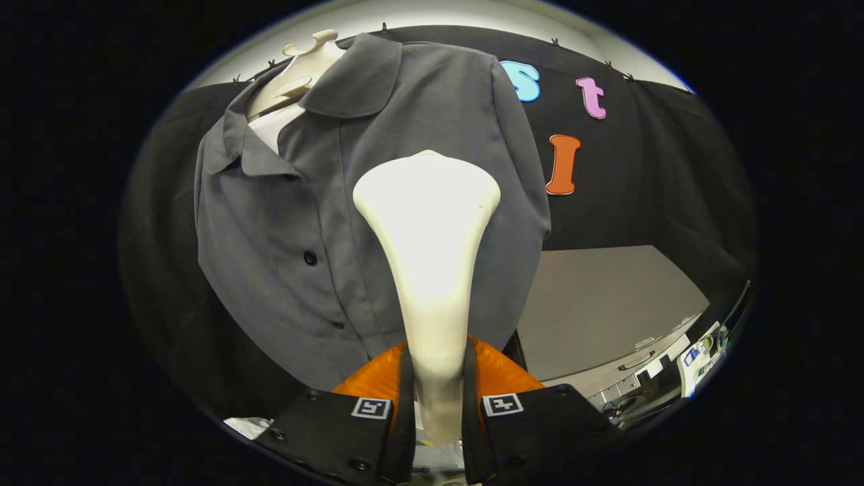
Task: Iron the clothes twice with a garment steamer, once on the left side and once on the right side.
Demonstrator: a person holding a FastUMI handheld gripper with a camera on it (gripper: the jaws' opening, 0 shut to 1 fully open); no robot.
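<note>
1. In the gripper view, the gripper [437,398] is closed tight on the garment steamer [428,270]: both fingers [405,405] press against the narrow lower stem of the steamer, one on each side, with only the stem's width left between them.
2. The steamer is cream-white and rises straight up from between the fingers, widening into a broad, rounded head at its top.
3. Each finger carries a small square black-and-white marker [371,408] near its tip.
4. Just behind the steamer's stem, on either side of the fingers, an orange rounded part [496,371] shows; what it belongs to cannot be told.
5. Beyond the steamer hangs a grey button-front shirt [270,223] with a collar, dressed on a pale mannequin torso [304,71] whose neck stands out of the open collar.
6. The steamer's head stands in front of the shirt's front panel, to the side of the button row; whether it touches the cloth cannot be told.
7. A dark button [310,257] sits on the placket beside the steamer.
8. Past the shirt's edge lies a grey tabletop [607,304], backed by the booth's black cloth wall [661,169].
</note>
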